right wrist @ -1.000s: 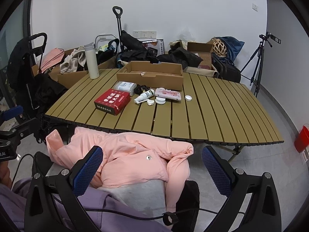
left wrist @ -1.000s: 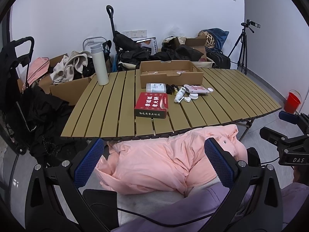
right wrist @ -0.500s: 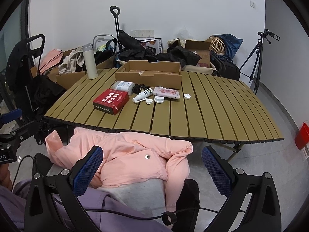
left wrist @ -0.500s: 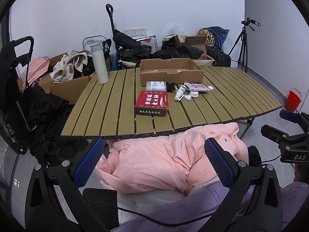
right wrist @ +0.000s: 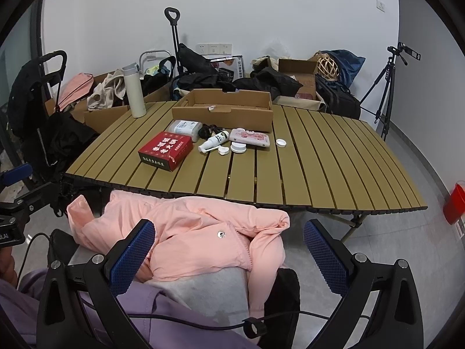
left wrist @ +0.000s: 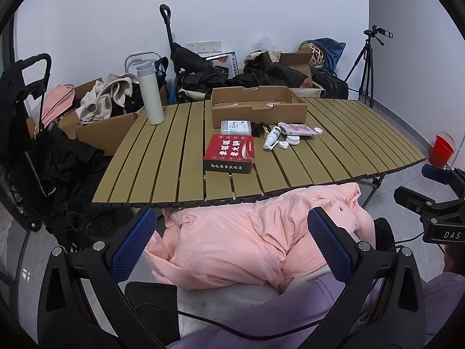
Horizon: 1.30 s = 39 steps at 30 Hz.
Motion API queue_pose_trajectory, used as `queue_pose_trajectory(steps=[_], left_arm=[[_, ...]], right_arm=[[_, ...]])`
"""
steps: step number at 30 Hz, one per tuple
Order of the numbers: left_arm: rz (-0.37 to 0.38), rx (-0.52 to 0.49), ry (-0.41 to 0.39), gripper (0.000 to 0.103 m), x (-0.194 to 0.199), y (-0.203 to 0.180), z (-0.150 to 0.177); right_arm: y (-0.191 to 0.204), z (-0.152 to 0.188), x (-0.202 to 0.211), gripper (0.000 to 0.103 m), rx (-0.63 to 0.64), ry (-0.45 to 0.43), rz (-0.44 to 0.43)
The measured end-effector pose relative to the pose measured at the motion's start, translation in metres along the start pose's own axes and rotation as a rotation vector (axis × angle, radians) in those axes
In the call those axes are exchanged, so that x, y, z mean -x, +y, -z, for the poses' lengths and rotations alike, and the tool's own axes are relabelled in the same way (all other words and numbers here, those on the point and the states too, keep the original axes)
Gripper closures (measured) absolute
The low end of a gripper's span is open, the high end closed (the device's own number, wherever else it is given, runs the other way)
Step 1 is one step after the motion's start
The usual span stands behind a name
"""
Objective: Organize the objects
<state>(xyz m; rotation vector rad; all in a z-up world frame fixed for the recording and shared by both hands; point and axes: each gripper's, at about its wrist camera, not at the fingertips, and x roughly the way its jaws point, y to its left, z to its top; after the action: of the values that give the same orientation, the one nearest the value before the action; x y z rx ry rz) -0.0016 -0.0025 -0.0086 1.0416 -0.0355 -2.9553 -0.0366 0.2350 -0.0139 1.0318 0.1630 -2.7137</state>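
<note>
A slatted wooden table (left wrist: 162,157) (right wrist: 334,163) holds a shallow cardboard box (left wrist: 258,107) (right wrist: 223,110), a red box (left wrist: 229,152) (right wrist: 165,151), a clear plastic pack (left wrist: 235,127) (right wrist: 186,128), a white spray bottle (left wrist: 271,138) (right wrist: 213,141), a pink pouch (left wrist: 298,129) (right wrist: 250,138), small white lids (right wrist: 238,147) and a white flask (left wrist: 150,94) (right wrist: 134,91). Both grippers are held low over a pink jacket (left wrist: 247,238) (right wrist: 189,232) on a lap, short of the table. My left gripper (left wrist: 229,244) is open and empty. My right gripper (right wrist: 229,250) is open and empty.
Boxes, bags and clothes are piled behind and left of the table (left wrist: 96,99). A camera tripod (right wrist: 386,87) stands at the back right. A red bucket (left wrist: 441,151) sits on the floor at the right. A cable (right wrist: 203,320) runs across the lap.
Both views have tilted slightly, so the table sits a little higher and farther in the frame. The grippers stay open and nothing on the table has moved.
</note>
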Motion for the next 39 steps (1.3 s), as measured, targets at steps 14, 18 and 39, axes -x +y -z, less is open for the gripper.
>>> queue_pose_trajectory(steps=[14, 18, 39], left_arm=[[0.013, -0.005, 0.009, 0.0, -0.003, -0.001, 0.003], [0.021, -0.004, 0.033, 0.0, -0.007, -0.001, 0.003], [-0.041, 0.029, 0.079, 0.0, -0.05, 0.015, 0.003]], right_arm=[[-0.002, 0.001, -0.003, 0.0, -0.005, 0.01, -0.001], [-0.003, 0.003, -0.002, 0.0, -0.013, -0.018, 0.103], [-0.001, 0.021, -0.048, 0.001, -0.003, 0.121, -0.014]])
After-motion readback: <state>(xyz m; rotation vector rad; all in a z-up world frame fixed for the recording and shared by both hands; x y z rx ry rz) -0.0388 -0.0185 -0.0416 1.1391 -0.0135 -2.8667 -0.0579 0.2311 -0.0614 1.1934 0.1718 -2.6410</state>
